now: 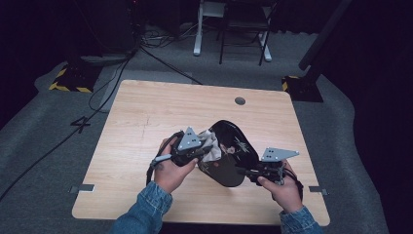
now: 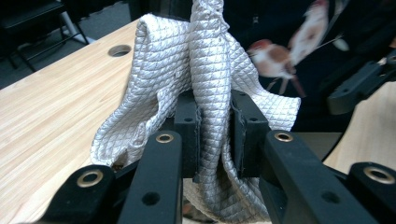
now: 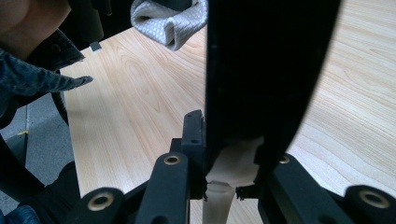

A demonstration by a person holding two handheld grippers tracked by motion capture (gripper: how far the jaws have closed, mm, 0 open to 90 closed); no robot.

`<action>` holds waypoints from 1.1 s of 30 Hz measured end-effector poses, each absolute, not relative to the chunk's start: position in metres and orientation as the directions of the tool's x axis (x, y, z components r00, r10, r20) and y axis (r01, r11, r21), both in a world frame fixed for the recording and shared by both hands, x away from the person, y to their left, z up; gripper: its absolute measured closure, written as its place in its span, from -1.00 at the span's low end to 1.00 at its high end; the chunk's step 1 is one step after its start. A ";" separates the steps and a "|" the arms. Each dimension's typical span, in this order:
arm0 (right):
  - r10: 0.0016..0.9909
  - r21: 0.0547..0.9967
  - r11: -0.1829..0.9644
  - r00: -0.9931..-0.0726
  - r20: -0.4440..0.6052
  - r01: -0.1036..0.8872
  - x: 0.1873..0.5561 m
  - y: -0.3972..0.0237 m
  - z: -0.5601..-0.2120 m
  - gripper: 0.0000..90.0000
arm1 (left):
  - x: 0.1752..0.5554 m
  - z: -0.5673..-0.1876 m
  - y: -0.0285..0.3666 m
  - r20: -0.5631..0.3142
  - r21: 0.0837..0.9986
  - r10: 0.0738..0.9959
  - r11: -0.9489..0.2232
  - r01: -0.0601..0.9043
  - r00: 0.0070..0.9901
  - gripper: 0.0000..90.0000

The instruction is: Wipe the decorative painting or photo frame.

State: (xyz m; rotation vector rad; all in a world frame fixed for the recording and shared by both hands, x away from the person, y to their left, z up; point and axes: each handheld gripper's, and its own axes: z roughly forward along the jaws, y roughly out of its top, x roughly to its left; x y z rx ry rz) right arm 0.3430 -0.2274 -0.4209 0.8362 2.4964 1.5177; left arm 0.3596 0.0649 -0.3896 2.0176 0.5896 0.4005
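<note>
Left gripper point(image 2: 215, 126) clamps grey cloth point(image 2: 210, 70) against black tray point(image 1: 229, 153); right gripper point(image 3: 231, 154) grips tray's near rim. Tray lies btwn both, long axis running away from person.

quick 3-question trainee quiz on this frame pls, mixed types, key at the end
1. True or false: the left gripper is shut on the cloth.
2. What does the right gripper hold? A) a cup B) the black tray by its edge C) nothing
3. Fill in: the tray's dark face carries pictures of ____.

Key: 1 true. 2 B. 3 birds.
</note>
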 end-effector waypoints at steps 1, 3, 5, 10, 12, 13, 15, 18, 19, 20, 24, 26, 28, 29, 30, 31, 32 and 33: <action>0.502 0.846 0.351 -0.844 0.190 0.400 0.343 -0.227 -0.421 0.74 | 0.358 -0.389 0.062 0.039 0.874 0.552 -0.422 0.239 0.833 0.67; 0.502 0.846 0.352 -0.844 0.190 0.400 0.343 -0.227 -0.421 0.74 | 0.354 -0.387 0.055 0.043 0.875 0.532 -0.428 0.225 0.846 0.67; 0.504 0.846 0.353 -0.843 0.189 0.400 0.343 -0.227 -0.421 0.74 | 0.351 -0.386 0.049 0.041 0.878 0.518 -0.426 0.217 0.854 0.67; 0.505 0.846 0.352 -0.842 0.190 0.402 0.343 -0.227 -0.421 0.74 | 0.348 -0.384 0.041 0.037 0.879 0.500 -0.428 0.210 0.865 0.67; 0.504 0.846 0.352 -0.842 0.191 0.402 0.343 -0.227 -0.421 0.74 | 0.348 -0.384 0.040 0.043 0.879 0.496 -0.432 0.204 0.867 0.67; 0.504 0.846 0.351 -0.842 0.191 0.402 0.343 -0.227 -0.421 0.74 | 0.348 -0.384 0.041 0.044 0.879 0.495 -0.432 0.202 0.868 0.67; 0.505 0.847 0.350 -0.842 0.190 0.401 0.343 -0.227 -0.421 0.74 | 0.351 -0.386 0.044 0.039 0.884 0.488 -0.423 0.198 0.872 0.67; 0.506 0.847 0.349 -0.841 0.190 0.401 0.343 -0.226 -0.421 0.74 | 0.353 -0.387 0.047 0.037 0.885 0.492 -0.421 0.200 0.870 0.67; 0.506 0.847 0.349 -0.841 0.190 0.401 0.343 -0.226 -0.421 0.74 | 0.353 -0.387 0.049 0.040 0.884 0.497 -0.422 0.201 0.867 0.67; 0.506 0.847 0.348 -0.841 0.192 0.403 0.343 -0.226 -0.421 0.74 | 0.353 -0.388 0.050 0.042 0.884 0.504 -0.421 0.203 0.863 0.67; 0.506 0.846 0.346 -0.840 0.197 0.406 0.343 -0.227 -0.421 0.73 | 0.359 -0.391 0.061 0.035 0.881 0.534 -0.415 0.226 0.845 0.67; 0.506 0.846 0.345 -0.840 0.197 0.406 0.343 -0.227 -0.421 0.73 | 0.361 -0.393 0.065 0.032 0.881 0.541 -0.412 0.232 0.841 0.67; 0.506 0.846 0.344 -0.840 0.199 0.407 0.343 -0.227 -0.421 0.73 | 0.363 -0.395 0.070 0.023 0.882 0.552 -0.404 0.243 0.834 0.67; 0.506 0.846 0.343 -0.839 0.200 0.409 0.343 -0.227 -0.421 0.73 | 0.365 -0.396 0.072 0.027 0.880 0.557 -0.407 0.245 0.830 0.67; 0.506 0.846 0.343 -0.839 0.200 0.409 0.343 -0.227 -0.421 0.73 | 0.365 -0.396 0.072 0.027 0.880 0.557 -0.407 0.245 0.830 0.67; 0.506 0.846 0.343 -0.839 0.201 0.409 0.343 -0.227 -0.421 0.73 | 0.366 -0.396 0.074 0.029 0.879 0.560 -0.408 0.245 0.828 0.67; 0.505 0.846 0.342 -0.839 0.202 0.409 0.343 -0.227 -0.421 0.73 | 0.366 -0.397 0.076 0.022 0.879 0.566 -0.403 0.253 0.824 0.67; 0.505 0.846 0.342 -0.839 0.203 0.410 0.343 -0.227 -0.421 0.73 | 0.367 -0.398 0.077 0.024 0.880 0.568 -0.402 0.253 0.822 0.67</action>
